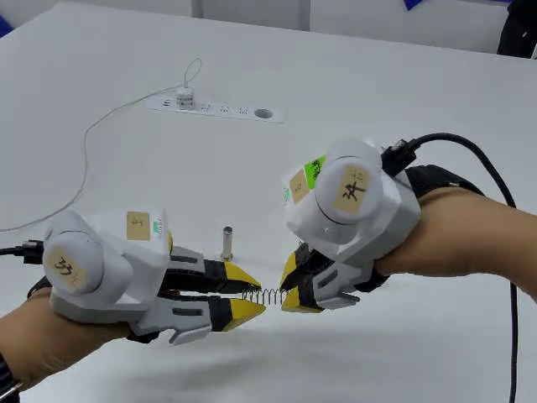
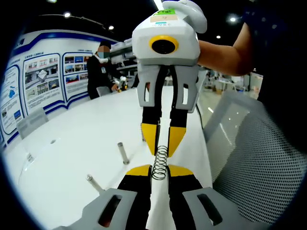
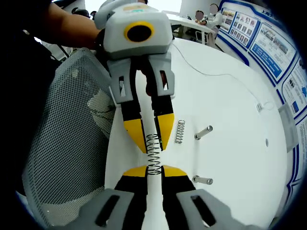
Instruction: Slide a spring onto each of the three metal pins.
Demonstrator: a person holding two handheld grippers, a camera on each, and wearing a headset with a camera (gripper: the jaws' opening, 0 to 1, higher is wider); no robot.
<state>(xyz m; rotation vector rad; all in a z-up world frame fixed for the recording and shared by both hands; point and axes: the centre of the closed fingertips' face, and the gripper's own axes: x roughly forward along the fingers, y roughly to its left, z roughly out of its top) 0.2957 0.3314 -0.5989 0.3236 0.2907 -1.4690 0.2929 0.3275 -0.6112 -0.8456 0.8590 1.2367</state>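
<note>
Fingers (image 1: 239,275) of L gripper (image 1: 247,294) are clenched on the left end of a spring (image 1: 268,295). Spring lies roughly level btwn both tools, seemingly clear of the table (image 1: 403,353). R gripper (image 1: 288,290), at 3 o'clock of the L tips, pinches the other end, so both ends are covered and no bore is open.

One pin (image 1: 226,243) stands upright and bare at 11 o'clock of the spring, near it. In the left gripper view two bare pins show at 8–9 o'clock of the held spring. In the right gripper view a loose spring (image 3: 180,131) lies on the table at 2 o'clock of the held one, w/ two bare pins at 2–3 and 4 o'clock. No pin seen carries a spring, so the task looks barely begun.

To do this step well, prob.:
- One side lets go; the other holds near one end w/o crushing coils.
- Turn the spring upright and centre the free bore over the pin top.
- Lower straight down.
- Grip too hard or off-axis and it may bow, snag or flick out.
</note>
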